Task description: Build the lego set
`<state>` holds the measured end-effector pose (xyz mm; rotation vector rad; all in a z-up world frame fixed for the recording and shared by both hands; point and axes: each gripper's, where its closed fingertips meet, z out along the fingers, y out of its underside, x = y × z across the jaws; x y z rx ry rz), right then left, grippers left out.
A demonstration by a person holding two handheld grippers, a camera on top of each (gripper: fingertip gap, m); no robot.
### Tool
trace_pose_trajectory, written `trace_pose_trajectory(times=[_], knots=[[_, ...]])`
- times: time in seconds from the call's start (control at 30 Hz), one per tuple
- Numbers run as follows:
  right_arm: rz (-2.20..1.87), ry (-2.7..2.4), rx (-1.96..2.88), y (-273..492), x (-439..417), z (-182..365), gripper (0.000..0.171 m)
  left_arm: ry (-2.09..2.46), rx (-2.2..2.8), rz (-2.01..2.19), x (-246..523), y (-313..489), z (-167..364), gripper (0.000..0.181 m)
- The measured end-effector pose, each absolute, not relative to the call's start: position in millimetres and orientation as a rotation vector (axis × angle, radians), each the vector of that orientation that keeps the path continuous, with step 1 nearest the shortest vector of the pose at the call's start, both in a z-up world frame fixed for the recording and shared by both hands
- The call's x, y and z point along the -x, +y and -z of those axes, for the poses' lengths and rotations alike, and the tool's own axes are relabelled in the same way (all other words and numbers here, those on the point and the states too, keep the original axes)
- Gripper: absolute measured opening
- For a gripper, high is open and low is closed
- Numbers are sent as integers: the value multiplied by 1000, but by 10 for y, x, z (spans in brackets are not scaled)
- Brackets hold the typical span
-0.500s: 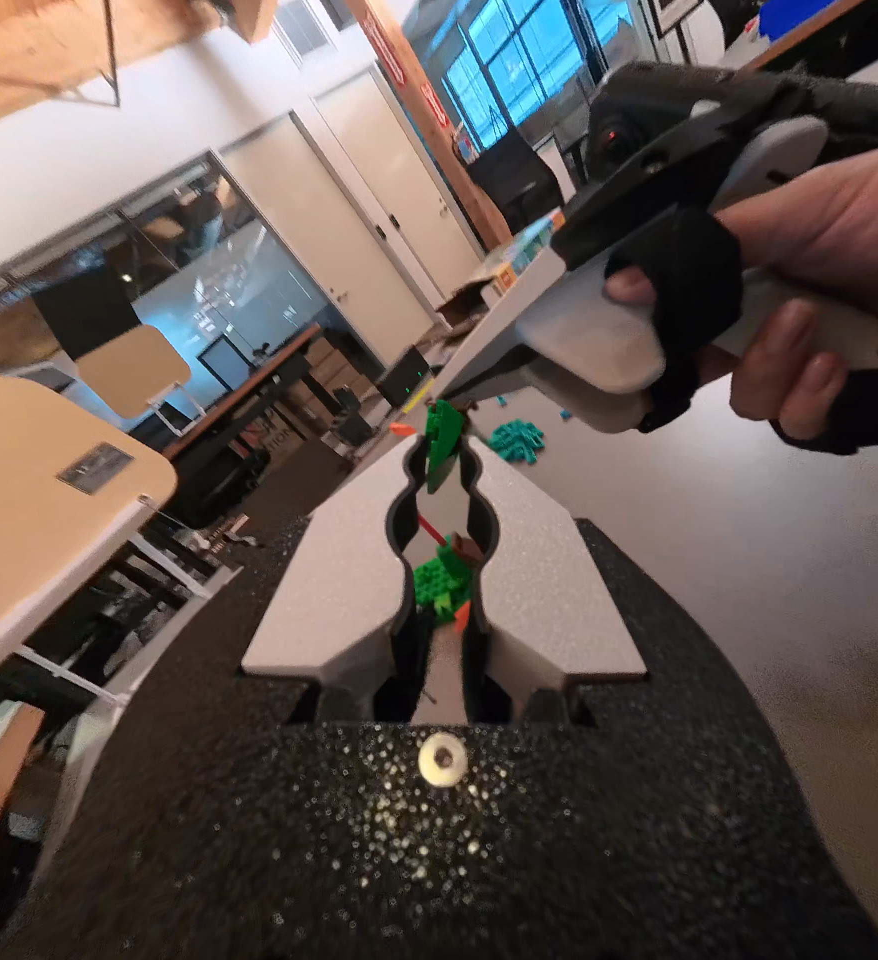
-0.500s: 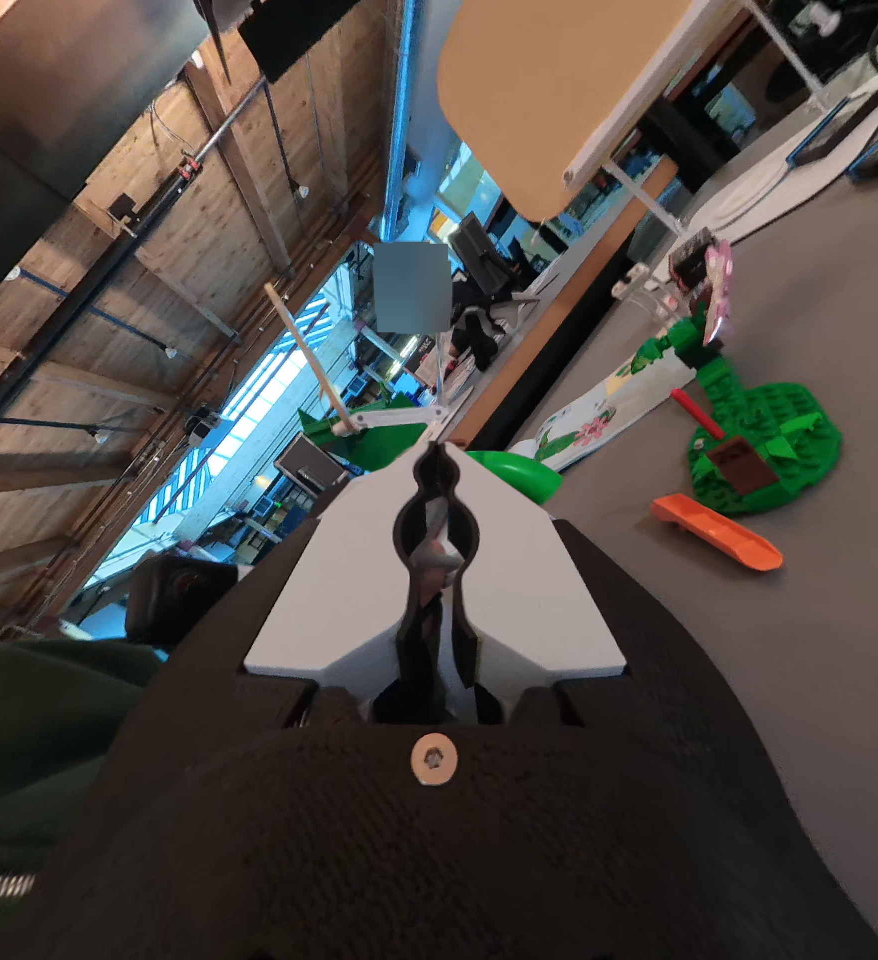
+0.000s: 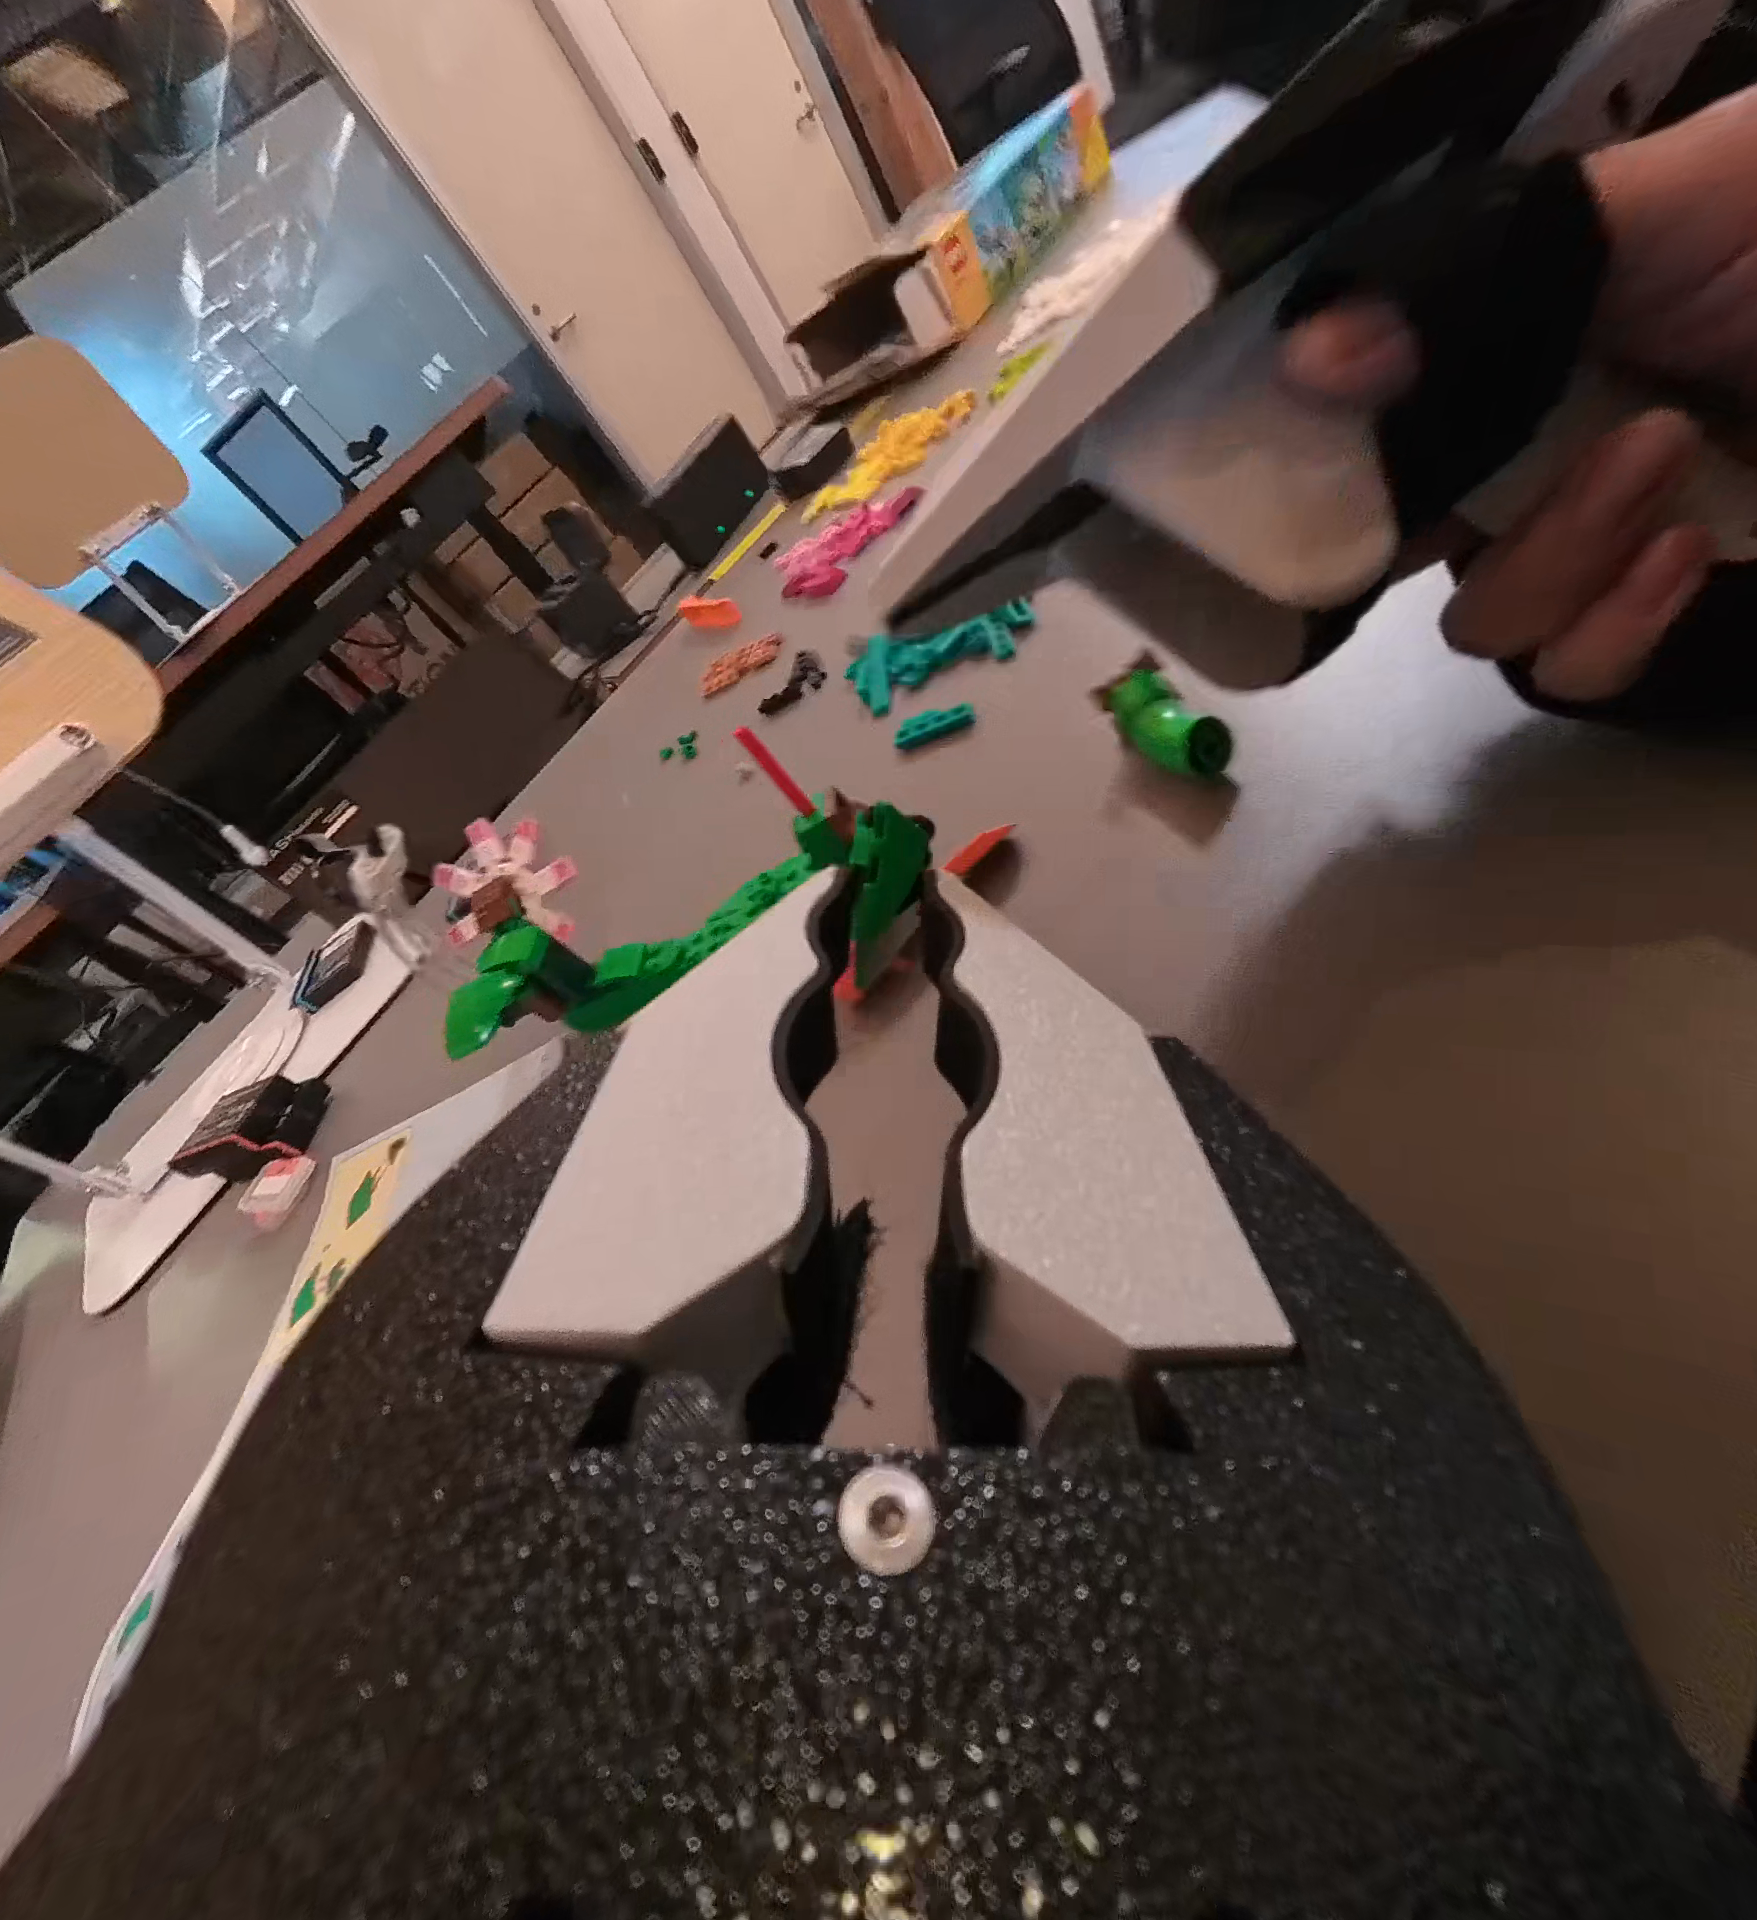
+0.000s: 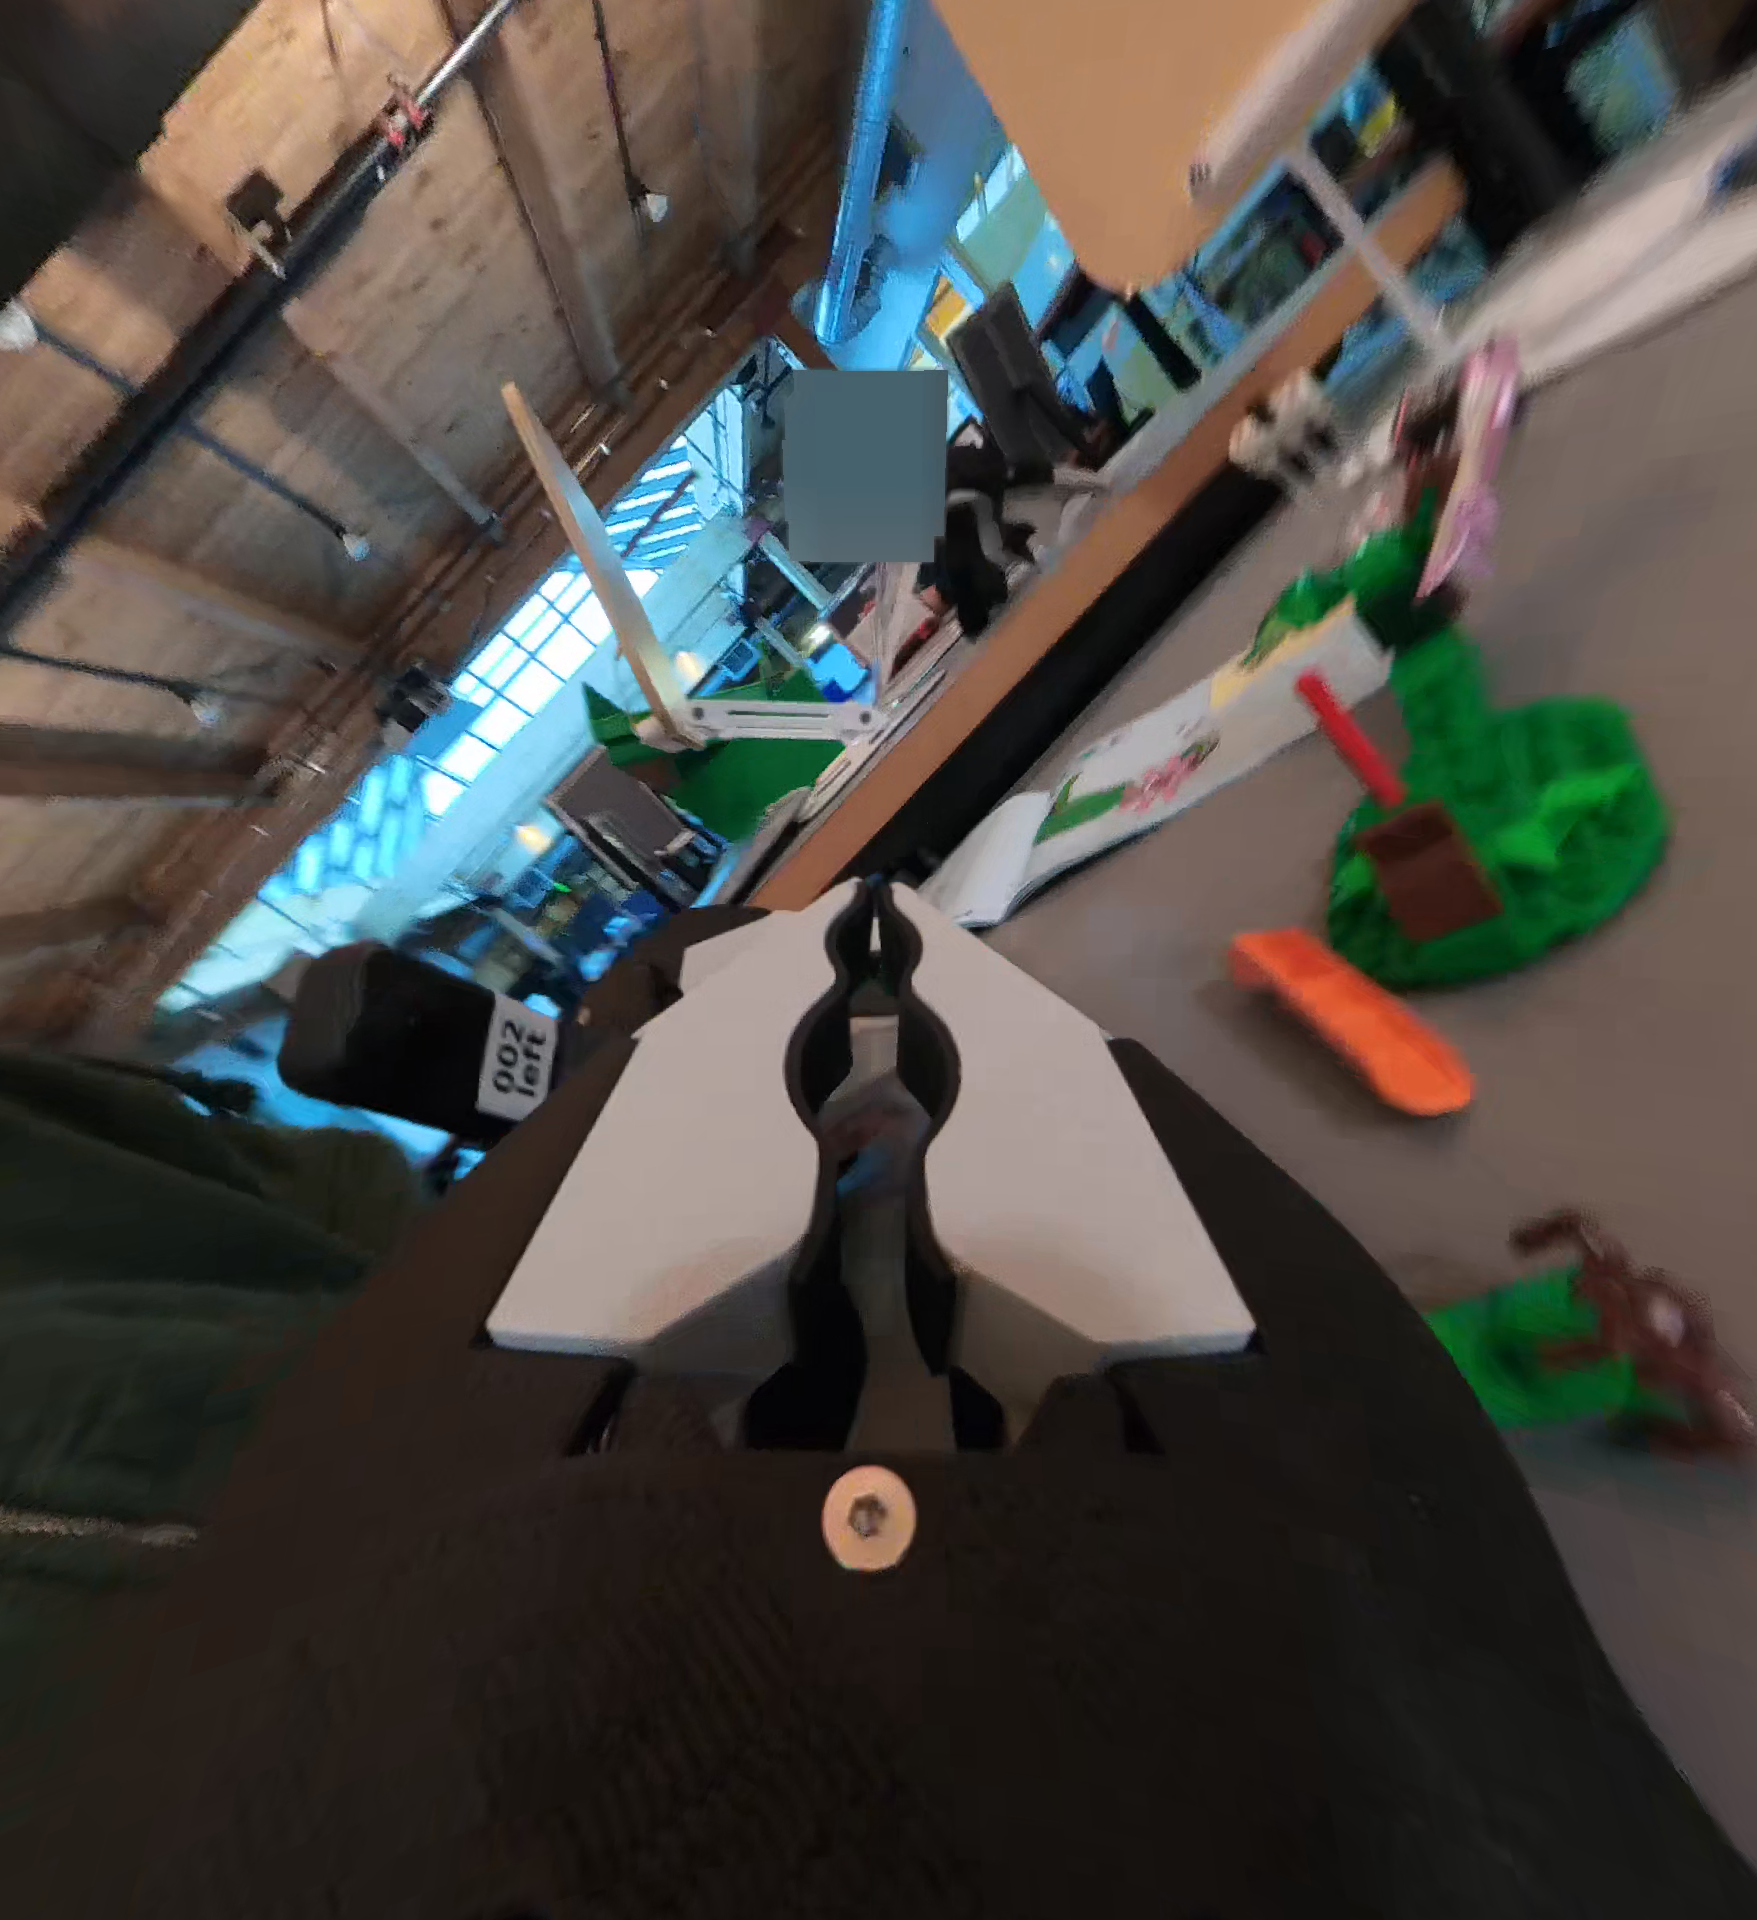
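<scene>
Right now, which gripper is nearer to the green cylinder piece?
Right. The right gripper hangs just above the green cylinder, while the left gripper is farther back, by the green build.

A black box point(image 3: 242, 1124) sits on a white board point(image 3: 188, 1184) at the surface's point(image 3: 1476, 1039) left edge, near a wooden chair point(image 3: 12, 665).

Open-plan office; desks point(image 3: 354, 540), monitors point(image 4: 625, 821)

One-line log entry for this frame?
phase: assembly | left gripper: at green build, grip unclear | right gripper: shut, above table | loose green piece: on table
</scene>
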<state>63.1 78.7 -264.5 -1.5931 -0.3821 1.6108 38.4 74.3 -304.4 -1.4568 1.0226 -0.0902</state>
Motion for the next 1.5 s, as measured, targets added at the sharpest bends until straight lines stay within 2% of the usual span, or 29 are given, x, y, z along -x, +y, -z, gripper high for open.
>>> trace_pose_trajectory(times=[0.03,0.23,0.5,0.7,1.03,1.5], knots=[[-1521,-414,1560,837,-687,2611,0,992,1448,102,-319,774,3004,10],[-938,-369,1505,1355,-1230,2613,9,870,1407,196,-2,1034,2785,10],[-832,-195,1496,1612,-1629,2641,35,793,1245,457,156,1077,2465,10],[-715,-205,1483,1650,-1663,2625,36,740,1217,581,157,1085,2444,11],[-783,-80,1487,1727,-1817,2653,38,644,1272,738,228,1182,2469,10],[-818,-53,1492,1740,-1831,2667,39,650,1250,752,227,1141,2432,10]])
